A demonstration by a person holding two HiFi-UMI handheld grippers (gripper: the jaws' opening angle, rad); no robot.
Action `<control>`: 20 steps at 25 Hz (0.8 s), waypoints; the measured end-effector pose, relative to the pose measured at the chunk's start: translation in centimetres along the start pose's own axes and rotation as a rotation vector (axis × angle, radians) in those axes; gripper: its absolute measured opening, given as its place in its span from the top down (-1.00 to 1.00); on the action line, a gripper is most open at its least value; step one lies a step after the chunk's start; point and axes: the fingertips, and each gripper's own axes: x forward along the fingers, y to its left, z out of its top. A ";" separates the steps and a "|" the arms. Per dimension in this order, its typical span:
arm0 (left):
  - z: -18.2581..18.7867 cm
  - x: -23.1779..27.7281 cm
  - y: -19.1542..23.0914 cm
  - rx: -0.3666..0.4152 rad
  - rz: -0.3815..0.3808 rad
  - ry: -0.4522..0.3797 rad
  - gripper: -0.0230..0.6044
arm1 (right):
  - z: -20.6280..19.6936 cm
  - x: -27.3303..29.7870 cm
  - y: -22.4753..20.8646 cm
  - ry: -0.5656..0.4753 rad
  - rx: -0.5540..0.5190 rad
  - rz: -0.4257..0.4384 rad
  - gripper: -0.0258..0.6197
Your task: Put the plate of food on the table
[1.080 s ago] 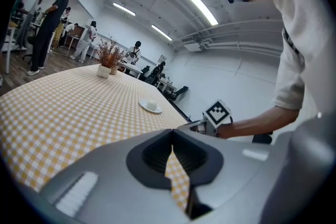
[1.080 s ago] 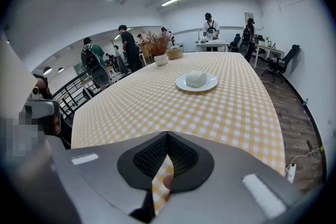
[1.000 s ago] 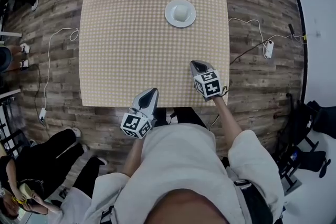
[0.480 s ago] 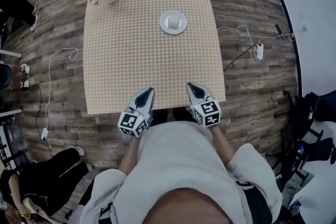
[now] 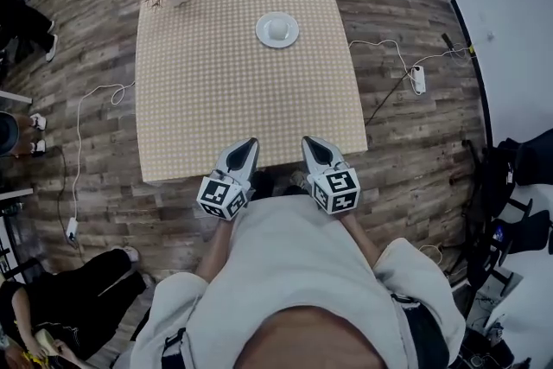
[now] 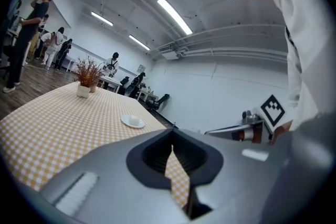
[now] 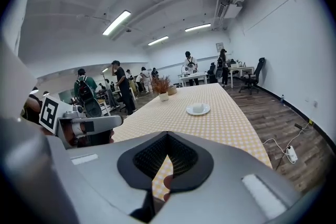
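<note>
The plate of food [image 5: 277,29] sits on the table [image 5: 216,99]. My left gripper [image 5: 249,144] and right gripper [image 5: 309,143] hover closed and empty by its near edge. Placement looks finished; I need only stand clear.

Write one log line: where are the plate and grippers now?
plate of food: on table, far half | left gripper: shut, empty, by near edge | right gripper: shut, empty, by near edge
</note>
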 end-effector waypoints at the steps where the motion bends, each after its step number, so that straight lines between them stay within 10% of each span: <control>1: -0.1 0.0 -0.3 0.003 0.004 -0.003 0.90 | 0.0 -0.3 -0.1 -0.006 -0.009 0.005 0.93; 20: -4.5 -3.5 -15.6 0.064 0.163 -0.085 0.90 | -6.3 -13.0 -3.8 -0.056 -0.089 0.153 0.93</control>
